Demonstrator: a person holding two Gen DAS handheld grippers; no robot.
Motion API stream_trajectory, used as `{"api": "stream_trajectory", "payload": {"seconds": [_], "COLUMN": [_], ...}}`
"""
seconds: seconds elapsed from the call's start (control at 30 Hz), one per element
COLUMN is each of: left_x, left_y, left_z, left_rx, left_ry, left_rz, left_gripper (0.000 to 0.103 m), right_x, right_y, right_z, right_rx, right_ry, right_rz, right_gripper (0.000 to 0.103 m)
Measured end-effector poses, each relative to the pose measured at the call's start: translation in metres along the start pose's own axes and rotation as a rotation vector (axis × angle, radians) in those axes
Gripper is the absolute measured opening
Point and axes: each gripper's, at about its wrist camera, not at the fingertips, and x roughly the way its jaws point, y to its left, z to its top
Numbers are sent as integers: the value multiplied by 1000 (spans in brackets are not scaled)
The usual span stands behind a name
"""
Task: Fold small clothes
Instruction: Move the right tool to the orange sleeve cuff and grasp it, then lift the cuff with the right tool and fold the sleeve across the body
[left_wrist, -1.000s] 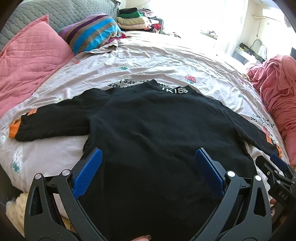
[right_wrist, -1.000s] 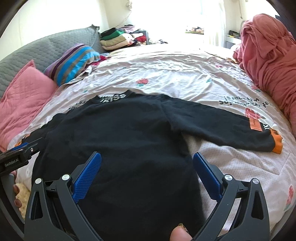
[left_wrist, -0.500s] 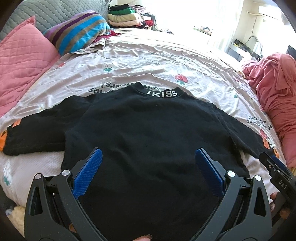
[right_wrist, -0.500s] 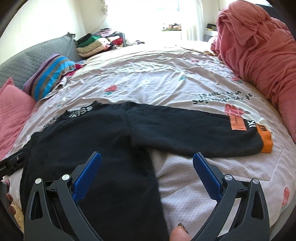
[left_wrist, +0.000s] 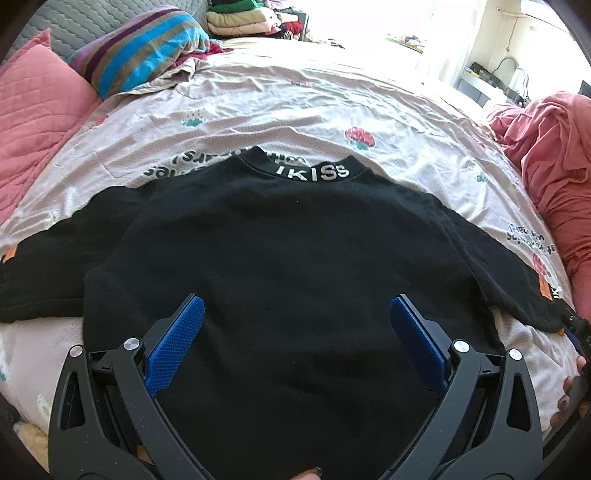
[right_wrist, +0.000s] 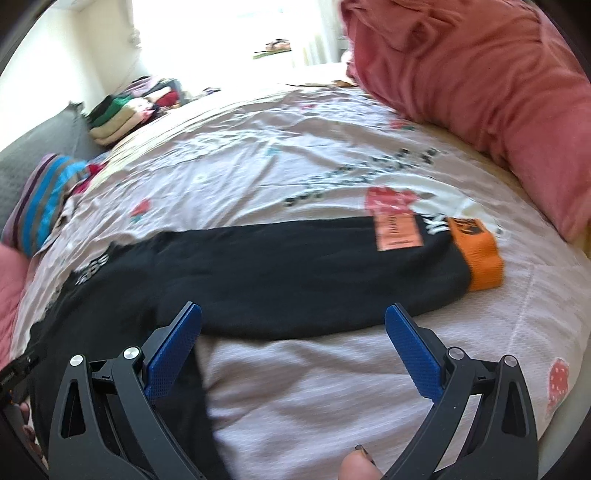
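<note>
The black sweater (left_wrist: 288, 258) is lying flat on the bed (left_wrist: 332, 103), collar away from you, both sleeves out to the sides. Your left gripper (left_wrist: 295, 332) sits over the lower body of it, jaws spread wide with nothing between them. Your right gripper (right_wrist: 293, 332) is over by the right sleeve (right_wrist: 295, 273), also spread and empty, with the orange cuff (right_wrist: 480, 258) just past its right finger. Pink blanket (right_wrist: 480, 92) is bunched up on the far right, striped pillow (left_wrist: 140, 48) near the headboard.
</note>
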Motion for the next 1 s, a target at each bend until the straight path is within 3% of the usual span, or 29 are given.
{"api": "stream_trajectory", "payload": {"seconds": [0.37, 0.73, 0.8, 0.87, 1.0], "left_x": [32, 51, 52, 53, 54], "left_y": [-14, -30, -30, -25, -15], "left_z": [10, 42, 43, 43, 39], "left_rx": [18, 7, -4, -35, -74], "left_ry": [42, 44, 44, 41, 39], "left_rz": [-1, -20, -33, -51, -61], "left_gripper": [95, 95, 95, 95, 95], "right_x": [17, 47, 53, 56, 59], "right_y": [-72, -113, -122, -131, -144], "right_z": [0, 6, 10, 14, 17], "right_rx": [164, 340, 386, 426, 502], "right_ry": [58, 90, 63, 20, -22], "right_rz": [-92, -72, -74, -106, -91], "right_gripper": [99, 98, 91, 69, 40]}}
